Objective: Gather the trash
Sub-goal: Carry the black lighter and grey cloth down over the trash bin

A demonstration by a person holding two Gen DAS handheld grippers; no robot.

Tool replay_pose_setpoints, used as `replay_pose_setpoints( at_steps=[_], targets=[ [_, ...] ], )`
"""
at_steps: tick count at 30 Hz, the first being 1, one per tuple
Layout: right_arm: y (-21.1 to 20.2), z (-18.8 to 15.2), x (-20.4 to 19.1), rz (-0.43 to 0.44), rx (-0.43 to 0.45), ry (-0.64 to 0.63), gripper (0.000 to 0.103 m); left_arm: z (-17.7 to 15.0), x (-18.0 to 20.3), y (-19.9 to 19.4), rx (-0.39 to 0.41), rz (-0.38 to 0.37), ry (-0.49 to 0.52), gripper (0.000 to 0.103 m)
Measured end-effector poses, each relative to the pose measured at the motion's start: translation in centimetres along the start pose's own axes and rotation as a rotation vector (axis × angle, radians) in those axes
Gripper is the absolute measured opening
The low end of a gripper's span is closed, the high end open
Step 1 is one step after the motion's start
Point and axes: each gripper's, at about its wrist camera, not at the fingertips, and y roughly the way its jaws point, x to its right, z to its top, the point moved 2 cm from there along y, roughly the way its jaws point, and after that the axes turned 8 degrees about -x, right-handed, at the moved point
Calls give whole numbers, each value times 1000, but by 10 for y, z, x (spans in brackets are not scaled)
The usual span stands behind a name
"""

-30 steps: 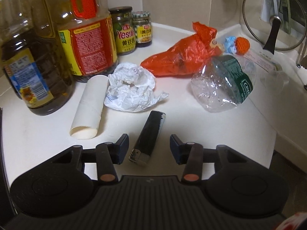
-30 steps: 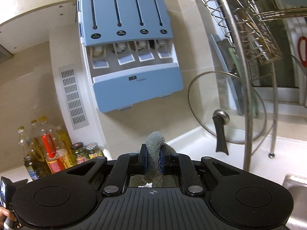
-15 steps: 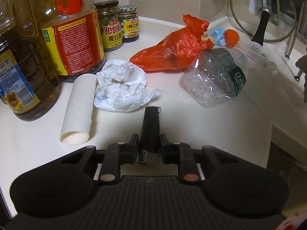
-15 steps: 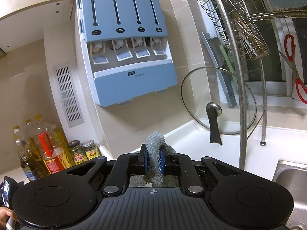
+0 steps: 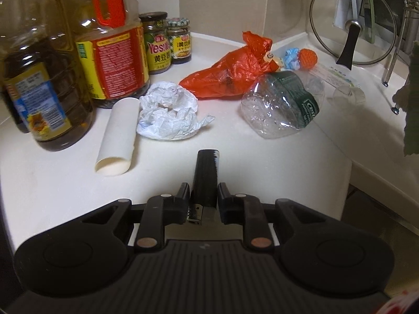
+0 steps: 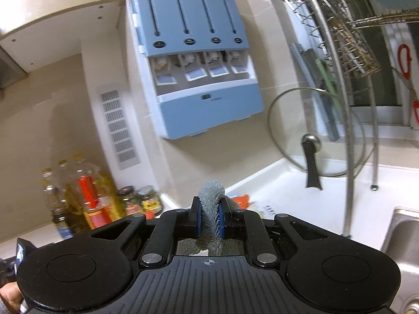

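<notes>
My left gripper (image 5: pixel 203 195) is shut on a black lighter (image 5: pixel 205 176) and holds it just above the white counter (image 5: pixel 288 162). Beyond it lie a crumpled white tissue (image 5: pixel 167 115), a cardboard tube (image 5: pixel 119 136), an orange plastic bag (image 5: pixel 233 72) and a crushed clear bottle (image 5: pixel 280 107). My right gripper (image 6: pixel 210 217) is shut on a grey cloth (image 6: pixel 211 209) and is held high, facing the wall. The cloth also hangs at the right edge of the left wrist view (image 5: pixel 411 110).
Oil bottles (image 5: pixel 44 78) and two sauce jars (image 5: pixel 167 44) stand at the back left. A glass pot lid (image 5: pixel 353 23) leans in the corner beside a metal dish rack (image 6: pixel 348 39). A blue wall dispenser (image 6: pixel 193 60) hangs above. A sink (image 6: pixel 403 235) lies right.
My left gripper closed on the lighter and lifted it slightly off the counter. My right gripper tilted and shifted a little with the cloth still in it.
</notes>
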Motion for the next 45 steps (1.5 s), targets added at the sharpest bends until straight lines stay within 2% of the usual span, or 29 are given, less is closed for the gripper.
replay_pose_setpoints(
  at_steps=[7, 13, 25, 33, 45],
  targets=[
    [-10, -6, -10, 142, -27, -8, 13, -21, 11, -34, 24, 33, -55, 20],
    [-20, -20, -18, 252, -78, -20, 13, -42, 36, -63, 42, 43, -86, 20],
    [-20, -71, -26, 365, -245, 7, 13, -91, 98, -100, 50, 9, -126, 20],
    [-1, -119, -29, 328, -364, 18, 13, -122, 122, -88, -7, -5, -167, 20],
    [31, -194, -24, 177, -459, -28, 13, -157, 132, -33, -106, -8, -234, 20]
  ],
)
